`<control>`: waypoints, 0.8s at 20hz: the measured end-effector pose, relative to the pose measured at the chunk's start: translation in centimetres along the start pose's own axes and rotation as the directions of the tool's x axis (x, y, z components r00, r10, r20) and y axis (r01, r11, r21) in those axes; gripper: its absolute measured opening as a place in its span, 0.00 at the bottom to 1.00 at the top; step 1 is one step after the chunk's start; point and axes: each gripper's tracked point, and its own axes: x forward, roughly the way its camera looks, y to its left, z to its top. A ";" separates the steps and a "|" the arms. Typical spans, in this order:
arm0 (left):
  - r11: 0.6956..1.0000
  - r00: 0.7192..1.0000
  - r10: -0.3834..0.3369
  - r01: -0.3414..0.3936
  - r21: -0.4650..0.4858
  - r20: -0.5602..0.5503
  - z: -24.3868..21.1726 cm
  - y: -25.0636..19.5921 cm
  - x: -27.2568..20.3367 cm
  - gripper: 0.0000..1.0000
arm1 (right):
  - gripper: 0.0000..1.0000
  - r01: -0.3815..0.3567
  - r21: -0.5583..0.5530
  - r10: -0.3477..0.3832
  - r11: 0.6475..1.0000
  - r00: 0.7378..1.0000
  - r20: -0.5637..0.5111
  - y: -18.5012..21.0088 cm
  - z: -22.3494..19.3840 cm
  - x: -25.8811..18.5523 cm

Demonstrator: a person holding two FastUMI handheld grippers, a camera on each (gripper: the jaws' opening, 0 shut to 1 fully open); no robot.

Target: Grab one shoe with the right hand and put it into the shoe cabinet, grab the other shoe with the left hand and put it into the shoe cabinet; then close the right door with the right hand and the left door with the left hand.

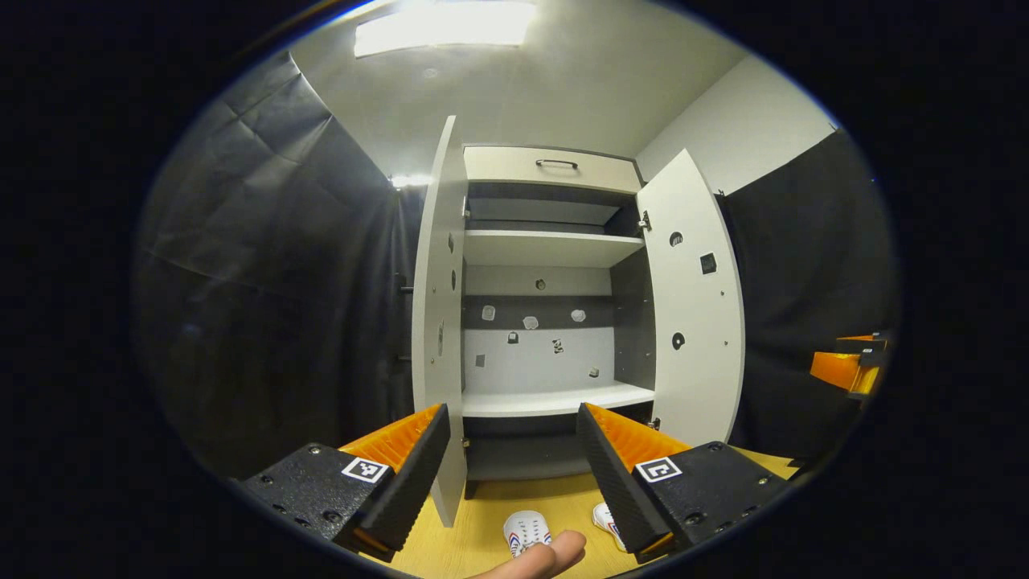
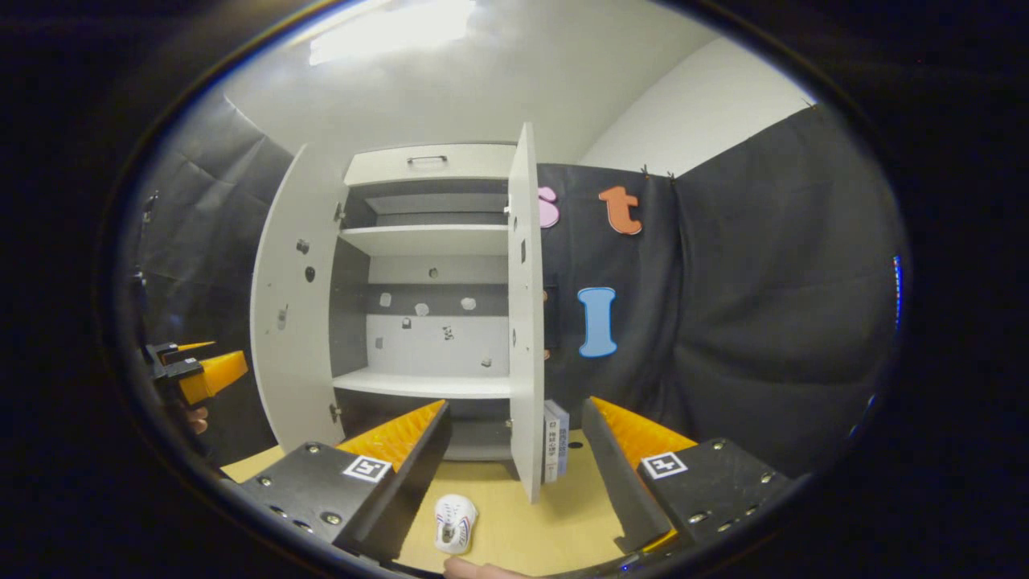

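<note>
Left gripper view: your left gripper (image 1: 514, 450) open, empty; two white fabric shoes (image 1: 526, 531) on wooden bench (image 1: 482, 531) before white double-door shoe cabinet (image 1: 547, 322), doors open. Your right gripper (image 2: 514, 446) open, empty.

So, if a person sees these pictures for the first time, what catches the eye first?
The tall shoe cabinet stands at the centre with both doors swung wide and its shelves bare. Below it, two small shoes lie on the wooden floor. Both grippers, left and right, have jaws open.

Ceiling panel (image 1: 444, 26) glares overhead; booth dim, edges fisheye-bent, focus sharp.
</note>
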 end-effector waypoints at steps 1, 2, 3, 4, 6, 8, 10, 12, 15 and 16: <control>1.000 1.000 -0.003 0.003 -0.002 0.003 0.1 -0.1 0.1 0.96 | 0.97 -0.004 0.002 0.004 1.000 1.000 0.000 0.1 -0.1 0.2; 1.000 1.000 -0.004 0.004 -0.004 0.006 0.2 -0.1 0.1 0.95 | 0.97 -0.008 0.003 0.008 1.000 1.000 -0.002 0.1 -0.1 0.4; 1.000 1.000 -0.005 0.005 -0.008 0.008 0.2 -0.1 0.1 0.95 | 0.97 -0.007 0.001 0.007 1.000 1.000 -0.003 0.1 -0.1 0.5; 1.000 1.000 -0.005 0.005 -0.013 0.007 0.1 -0.1 0.1 0.95 | 0.97 -0.003 -0.005 0.003 1.000 1.000 -0.003 0.0 -0.1 0.7; 1.000 1.000 -0.010 0.010 -0.026 0.003 -0.2 -0.2 0.2 0.95 | 0.97 -0.007 -0.030 0.007 1.000 1.000 0.005 0.0 -0.1 1.2; 0.999 1.000 -0.017 0.016 -0.043 -0.006 -0.8 -0.2 0.1 0.95 | 0.97 -0.019 -0.063 0.019 0.998 1.000 0.003 0.3 -1.0 1.8; 0.998 0.999 -0.033 0.032 -0.047 -0.012 -1.3 -0.3 0.1 0.96 | 0.98 -0.017 -0.085 0.016 0.996 1.000 -0.012 0.2 -2.5 2.5; 0.998 0.999 -0.047 0.047 -0.048 0.003 -1.4 -0.4 0.0 0.96 | 0.98 0.000 -0.103 -0.003 0.995 1.000 -0.027 -0.2 -4.3 3.3; 0.998 0.999 -0.043 0.043 -0.049 0.008 -1.9 0.0 -0.2 0.96 | 0.97 -0.059 -0.091 0.052 0.994 0.996 -0.074 1.8 -8.4 4.5; 0.998 0.999 -0.040 0.040 -0.047 -0.001 -2.3 0.2 -0.2 0.93 | 0.97 -0.077 -0.081 0.070 0.994 0.993 -0.097 2.6 -10.1 5.0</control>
